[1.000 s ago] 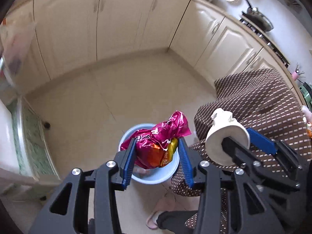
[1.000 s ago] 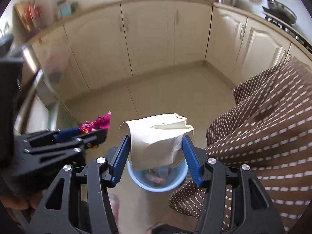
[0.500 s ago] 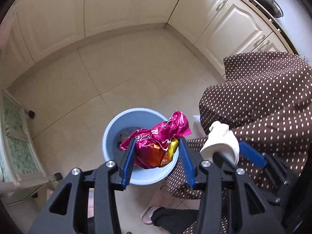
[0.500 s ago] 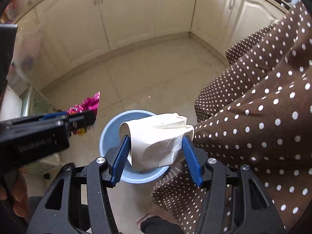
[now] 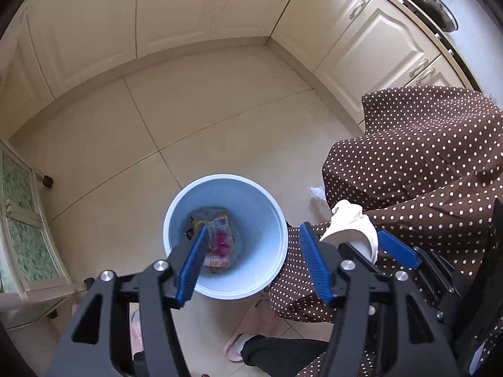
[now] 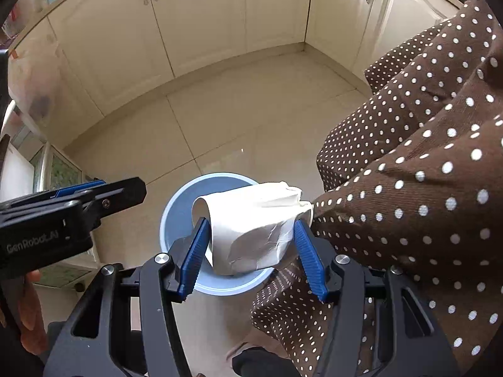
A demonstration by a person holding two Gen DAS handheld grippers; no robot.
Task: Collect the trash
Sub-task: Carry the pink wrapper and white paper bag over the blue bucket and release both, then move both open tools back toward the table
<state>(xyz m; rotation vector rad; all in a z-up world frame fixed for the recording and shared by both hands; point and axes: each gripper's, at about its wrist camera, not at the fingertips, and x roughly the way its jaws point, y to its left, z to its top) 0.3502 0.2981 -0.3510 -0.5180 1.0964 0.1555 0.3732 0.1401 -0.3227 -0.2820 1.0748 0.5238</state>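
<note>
Hovering: both grippers hang over the blue bin (image 5: 251, 286), which stands on the cream tiled floor (image 5: 195, 119).
Left gripper (image 5: 253, 262): fingers apart and opening, nothing between them; seen through the gap is the inside of the bin.
Snack wrapper (image 5: 218, 235): lies at the bottom of the bin, pink and yellow, among other scraps there.
Right gripper (image 6: 250, 251): fingers clamped on a crumpled white paper cup (image 6: 251, 229), one blue pad on each side of it.
Paper cup: held on its side above the bin's rim, its open mouth facing the left gripper; in the left wrist view it shows just right of the bin (image 5: 349, 229).
Bin: just beside a brown cloth with white dots (image 6: 408, 172), which hangs down on the right and touches or overlaps the bin's edge.
White scrap (image 5: 317, 192): on the floor between the bin and the dotted cloth.
Cabinets (image 6: 195, 22): cream doors, well beyond the bin, along the far walls.
Slipper (image 5: 239, 342): pink, on the floor near the bin's close side.
</note>
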